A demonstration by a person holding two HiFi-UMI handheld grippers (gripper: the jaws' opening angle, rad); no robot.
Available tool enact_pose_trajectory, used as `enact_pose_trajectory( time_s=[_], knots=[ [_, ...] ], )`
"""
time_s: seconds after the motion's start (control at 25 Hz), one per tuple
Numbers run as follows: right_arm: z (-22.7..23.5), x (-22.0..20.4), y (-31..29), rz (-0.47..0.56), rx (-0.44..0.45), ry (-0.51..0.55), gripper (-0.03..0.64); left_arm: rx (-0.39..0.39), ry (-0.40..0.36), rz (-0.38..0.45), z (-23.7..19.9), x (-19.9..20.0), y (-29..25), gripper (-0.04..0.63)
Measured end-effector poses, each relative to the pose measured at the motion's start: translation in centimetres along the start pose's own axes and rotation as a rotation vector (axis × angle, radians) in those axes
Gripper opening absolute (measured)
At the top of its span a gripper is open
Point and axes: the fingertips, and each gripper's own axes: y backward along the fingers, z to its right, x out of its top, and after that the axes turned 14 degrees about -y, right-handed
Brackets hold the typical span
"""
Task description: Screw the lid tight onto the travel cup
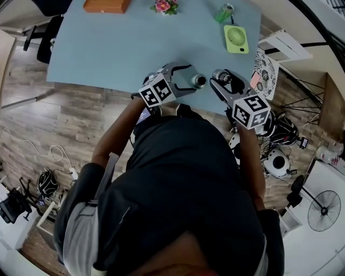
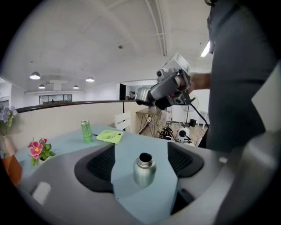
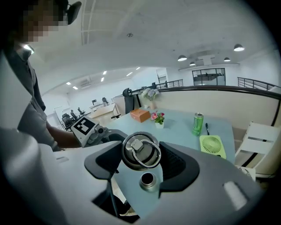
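The head view looks steeply down from above the person onto the pale blue table (image 1: pixel 124 43), which fills its 12 o'clock half. The left gripper view sits low and close behind its jaws, facing across the tabletop, and the right gripper view tilts down from slightly higher. All three share the open travel cup (image 1: pixel 198 81), green can (image 1: pixel 225 12) and green fan (image 1: pixel 236 39), the latter two toward 9 o'clock in the left gripper view and 3 o'clock in the right.

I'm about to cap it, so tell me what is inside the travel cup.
The travel cup stands open. Its mouth shows only a dark hollow, and nothing sticks out. Whether it holds liquid cannot be seen: the steel wall and the shadow cover the inside.
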Motion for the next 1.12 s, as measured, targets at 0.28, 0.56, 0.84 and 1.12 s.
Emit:
enact_pose_trajectory(
  time_s=[0.28,0.56,0.84,1.12],
  knots=[
    [1.2,-2.9,-2.1,-0.111,0.007,0.037,0.259,-0.032,0.055,-0.068,1.3,-3.8,-3.8,0.416],
    [2.2,-6.9,-4.8,-0.256,0.017,0.117,0.259,-0.076,0.045,-0.112,2.9,-6.6,-7.1,0.42],
    [3.5,-10.2,-6.8,-0.377,0.023,0.198,0.259,-0.109,-0.011,-0.157,4.2,-8.4,-9.6,0.423],
    [3.8,-12.4,-8.0,-0.451,0.05,0.282,0.259,-0.094,-0.045,-0.176,4.6,-9.9,-11.3,0.426]
  ],
)
